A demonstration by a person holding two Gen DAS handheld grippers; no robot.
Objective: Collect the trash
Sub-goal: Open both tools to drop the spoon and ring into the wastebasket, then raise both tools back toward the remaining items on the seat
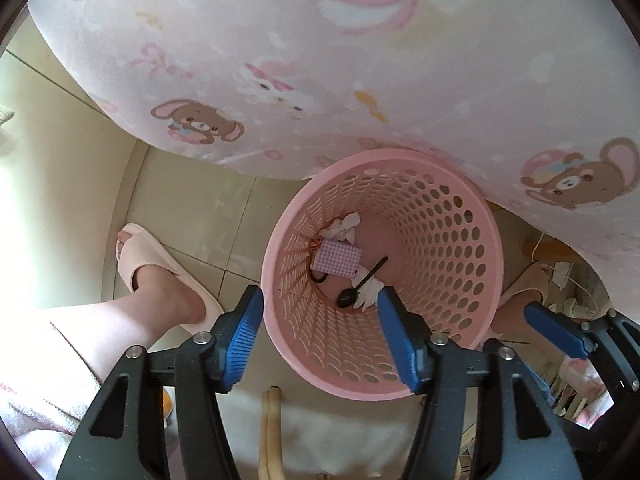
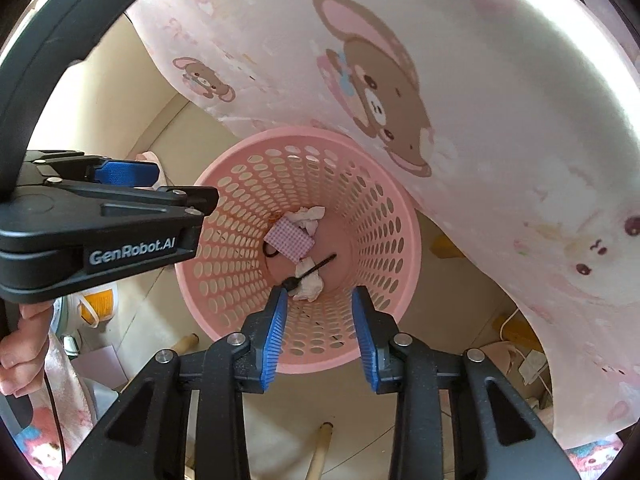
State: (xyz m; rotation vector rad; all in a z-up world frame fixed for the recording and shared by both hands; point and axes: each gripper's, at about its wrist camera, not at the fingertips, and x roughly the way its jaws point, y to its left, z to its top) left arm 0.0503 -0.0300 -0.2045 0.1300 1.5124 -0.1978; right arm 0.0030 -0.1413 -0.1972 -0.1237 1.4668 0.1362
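Observation:
A pink perforated basket (image 1: 494,248) (image 2: 414,240) stands on the floor right under both grippers. On its bottom lie a pink checked packet (image 1: 338,262) (image 2: 290,242), a black plastic spoon (image 1: 360,284) (image 2: 310,270), crumpled white tissues (image 1: 344,228) (image 2: 310,286) and a black hair tie (image 1: 318,278). My left gripper (image 1: 320,320) points down over the basket's mouth, open, with nothing between its blue pads. My right gripper (image 2: 320,320) hangs beside it over the same opening, also open and holding nothing. In the right wrist view the left gripper (image 2: 186,186) shows at the left, with a hand on it.
A pink cartoon-print cloth (image 1: 320,60) (image 2: 500,120) overhangs the basket's far side. A person's foot in a pink slipper (image 1: 160,272) stands left of the basket on the tiled floor. Wooden legs (image 1: 272,432) are below; cables and a power strip (image 1: 560,276) lie at the right.

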